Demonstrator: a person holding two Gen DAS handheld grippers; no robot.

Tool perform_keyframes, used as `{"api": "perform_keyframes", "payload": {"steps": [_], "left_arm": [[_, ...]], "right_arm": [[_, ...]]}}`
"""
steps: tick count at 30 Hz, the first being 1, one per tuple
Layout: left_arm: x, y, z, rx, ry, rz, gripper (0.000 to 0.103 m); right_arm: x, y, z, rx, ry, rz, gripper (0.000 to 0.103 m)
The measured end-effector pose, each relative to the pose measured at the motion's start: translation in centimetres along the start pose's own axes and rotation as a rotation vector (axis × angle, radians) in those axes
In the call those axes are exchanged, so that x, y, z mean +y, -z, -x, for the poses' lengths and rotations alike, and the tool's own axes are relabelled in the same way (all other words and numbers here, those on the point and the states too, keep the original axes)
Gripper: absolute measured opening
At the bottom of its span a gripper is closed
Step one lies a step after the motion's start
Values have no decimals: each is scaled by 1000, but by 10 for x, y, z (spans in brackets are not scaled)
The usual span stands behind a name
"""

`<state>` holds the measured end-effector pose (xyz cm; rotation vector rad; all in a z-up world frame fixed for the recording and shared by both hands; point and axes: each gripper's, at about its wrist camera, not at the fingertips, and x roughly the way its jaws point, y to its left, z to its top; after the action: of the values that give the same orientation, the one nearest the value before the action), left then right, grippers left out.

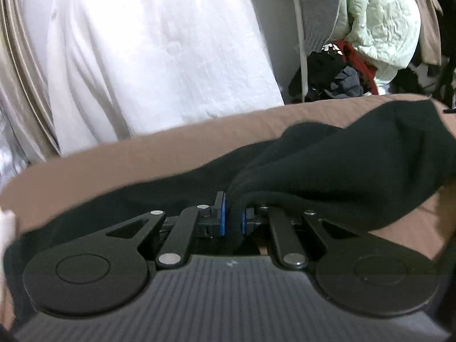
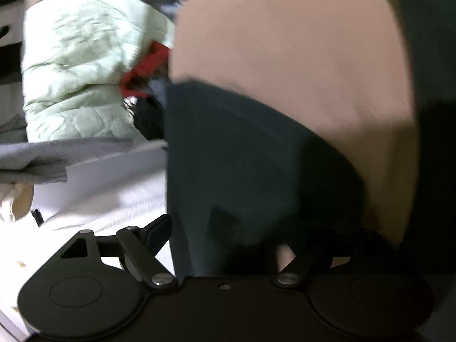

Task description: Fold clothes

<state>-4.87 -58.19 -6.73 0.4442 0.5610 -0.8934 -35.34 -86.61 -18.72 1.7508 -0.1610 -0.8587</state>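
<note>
Dark knit fabric, soft and limp, is seen bunched between the blue pads of the left claw (image 1: 233, 222), which is clenched on a gathered fold of the black garment (image 1: 342, 165). From that pinch the cloth fans out ahead and to the right of the claw, draped over the brown surface (image 1: 142, 165). It sags under its own weight, so it can be judged light, floppy and unlikely to slip from rubber pads; nothing fragile is involved. An edge or corner is best taken, so that one layer is lifted, not a bundle.

At the right claw (image 2: 228, 253) the same garment hangs directly over the fingertips and hides them; whether it is clenched on the cloth cannot be told from this blurred view. A pale green quilted jacket (image 2: 79, 65) lies beyond, to its left.
</note>
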Motion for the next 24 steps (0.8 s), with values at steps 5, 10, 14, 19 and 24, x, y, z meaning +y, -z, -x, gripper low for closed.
{"api": "perform_keyframes", "payload": {"steps": [5,10,14,19,24], "left_arm": [[31,21,-30,101,106,86,10],[19,15,-32,151,258,96,67],[10,19,-24,207,354,88,86],[30,41,-14,268,253,27,86],[51,55,-17,311,218,62,86]], "right_arm": [[70,31,9,-241,137,579,7],[130,69,65,-586,85,1040,6],[102,23,73,-667,227,788,6],[53,-21,48,-527,417,531,10],[57,-18,44,-458,391,556,41]]}}
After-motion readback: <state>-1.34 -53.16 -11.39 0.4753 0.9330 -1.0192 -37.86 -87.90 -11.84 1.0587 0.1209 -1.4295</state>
